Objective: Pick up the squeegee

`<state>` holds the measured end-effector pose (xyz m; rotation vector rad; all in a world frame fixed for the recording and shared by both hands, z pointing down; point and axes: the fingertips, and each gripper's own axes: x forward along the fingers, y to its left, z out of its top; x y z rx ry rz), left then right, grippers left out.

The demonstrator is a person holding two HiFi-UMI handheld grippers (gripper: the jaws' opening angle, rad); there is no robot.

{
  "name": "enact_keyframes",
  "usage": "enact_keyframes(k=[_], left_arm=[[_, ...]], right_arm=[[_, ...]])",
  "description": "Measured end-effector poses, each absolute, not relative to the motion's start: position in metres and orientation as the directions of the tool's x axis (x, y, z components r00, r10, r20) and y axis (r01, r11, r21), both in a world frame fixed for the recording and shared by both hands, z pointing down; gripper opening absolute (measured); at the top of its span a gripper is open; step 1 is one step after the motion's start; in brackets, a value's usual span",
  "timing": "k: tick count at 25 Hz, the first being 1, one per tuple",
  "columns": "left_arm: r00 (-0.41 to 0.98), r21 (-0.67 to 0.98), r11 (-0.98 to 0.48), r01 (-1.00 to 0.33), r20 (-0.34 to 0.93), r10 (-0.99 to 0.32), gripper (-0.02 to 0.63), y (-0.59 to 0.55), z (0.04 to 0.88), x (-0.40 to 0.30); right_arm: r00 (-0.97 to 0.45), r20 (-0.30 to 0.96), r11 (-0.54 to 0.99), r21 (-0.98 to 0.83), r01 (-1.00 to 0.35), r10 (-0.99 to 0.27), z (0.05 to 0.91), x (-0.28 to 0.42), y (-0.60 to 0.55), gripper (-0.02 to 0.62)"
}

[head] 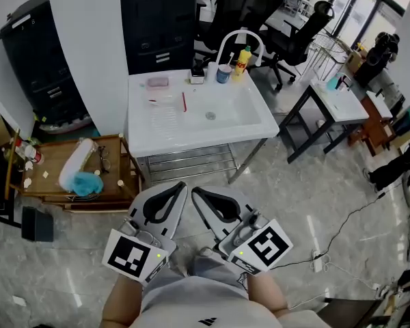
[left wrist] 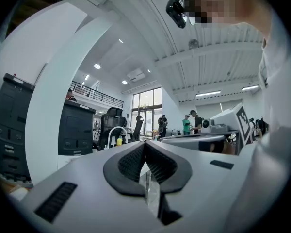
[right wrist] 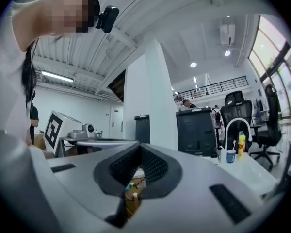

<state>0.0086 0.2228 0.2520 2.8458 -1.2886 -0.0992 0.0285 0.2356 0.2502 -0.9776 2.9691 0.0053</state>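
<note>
Though far off, squeegee (head: 184, 102) shows thin — red.

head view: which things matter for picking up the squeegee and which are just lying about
For the job:
- left claw and right claw, both shut and empty
- thin red tool on the sink, possibly the squeegee, too small to tell

Lying about:
- yellow bottle
- blue cup
- pink dish
- blue cloth

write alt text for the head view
The left gripper and right gripper, both shut and empty, sit close to the person's body. Ahead stands a white sink with an arched faucet and yellow bottle.
</note>
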Motion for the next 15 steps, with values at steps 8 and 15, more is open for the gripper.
enact_keyframes(k=[8,15], left_arm=[[0.642,0.041,-0.644,-0.764,-0.05,-0.765,0.012,0.211,0.253,0.026],[0.6,0.049,-0.601,-0.798,-0.047,-0.799,0.012,0.202,0.255,0.048]], right_arm=[[-0.816,-0.018,0.816,-0.012,-0.577,-0.577,0.252,0.046,0.223,0.008],[-0.841,-0.022,0.841,-0.027,-0.54,-0.541,0.256,0.072,0.211,0.008]])
